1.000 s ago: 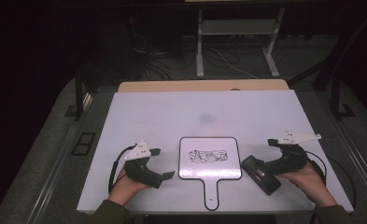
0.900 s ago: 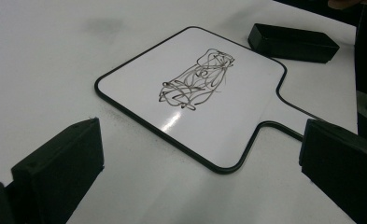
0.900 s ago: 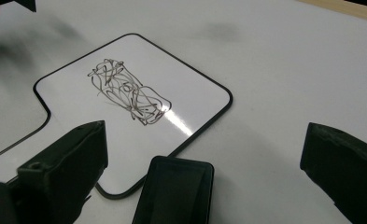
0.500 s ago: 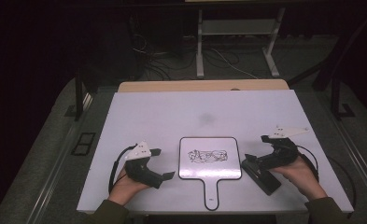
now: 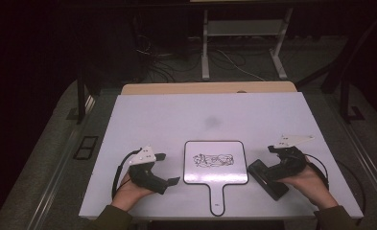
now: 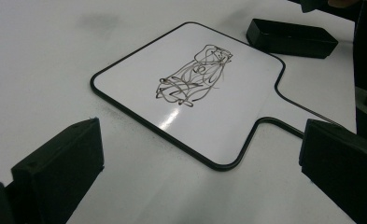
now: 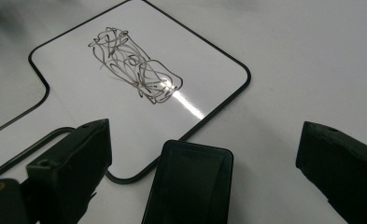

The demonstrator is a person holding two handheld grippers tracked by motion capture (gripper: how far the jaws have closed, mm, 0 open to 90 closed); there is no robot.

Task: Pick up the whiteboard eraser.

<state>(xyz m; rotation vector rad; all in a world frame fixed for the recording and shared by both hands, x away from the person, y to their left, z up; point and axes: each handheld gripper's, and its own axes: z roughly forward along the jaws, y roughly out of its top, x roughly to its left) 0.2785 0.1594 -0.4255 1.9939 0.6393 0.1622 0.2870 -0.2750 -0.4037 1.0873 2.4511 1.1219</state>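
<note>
The right tool had edged inward, its wide jaws just starting to close around the untouched black eraser beside the scribbled whiteboard; the left tool waited wide open.

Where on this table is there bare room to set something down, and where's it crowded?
The far half of the table, beyond the whiteboard, is bare apart from a faint smudge. The near left corner outside the left gripper is also free. It is crowded along the near edge: the black eraser sits between the whiteboard and the right gripper.
</note>
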